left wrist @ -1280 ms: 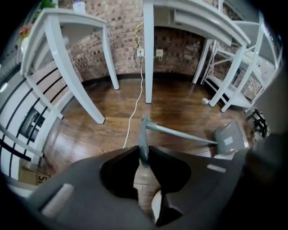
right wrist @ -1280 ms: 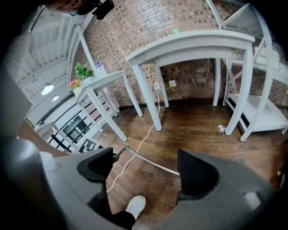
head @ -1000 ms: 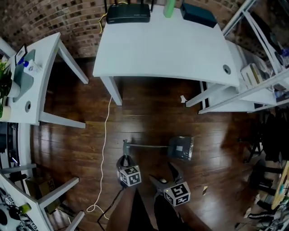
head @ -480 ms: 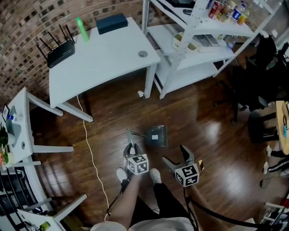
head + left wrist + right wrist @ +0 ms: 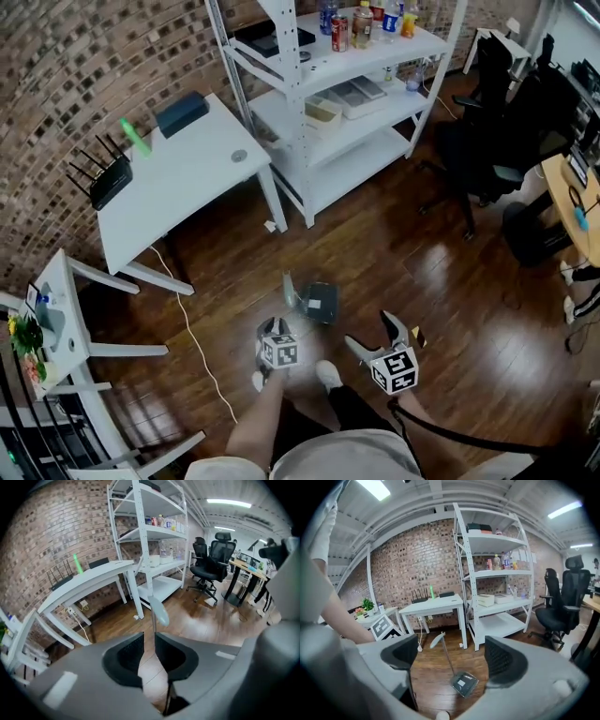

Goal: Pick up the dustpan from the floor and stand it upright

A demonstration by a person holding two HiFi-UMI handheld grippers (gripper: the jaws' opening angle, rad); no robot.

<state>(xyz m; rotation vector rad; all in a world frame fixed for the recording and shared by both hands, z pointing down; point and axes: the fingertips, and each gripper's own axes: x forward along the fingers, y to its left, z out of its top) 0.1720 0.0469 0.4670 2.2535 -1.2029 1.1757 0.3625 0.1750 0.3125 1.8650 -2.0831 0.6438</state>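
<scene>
The dustpan (image 5: 322, 302) rests its pan on the floor (image 5: 450, 300) with the handle (image 5: 288, 283) tilted up, bare boards all round it and the shelf (image 5: 352, 159) well beyond it. The left gripper (image 5: 271, 325) has its fingers pressed together near the dustpan, and the right gripper (image 5: 367, 330) has its fingers spread and empty. A second earlier the dustpan's handle lay flat.

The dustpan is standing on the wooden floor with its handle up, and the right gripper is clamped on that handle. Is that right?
Not quite. The dustpan does stand on the wooden floor with its handle up, but the right gripper is not clamped on it: the right gripper view shows its jaws wide apart and empty, the dustpan beyond them.
</scene>
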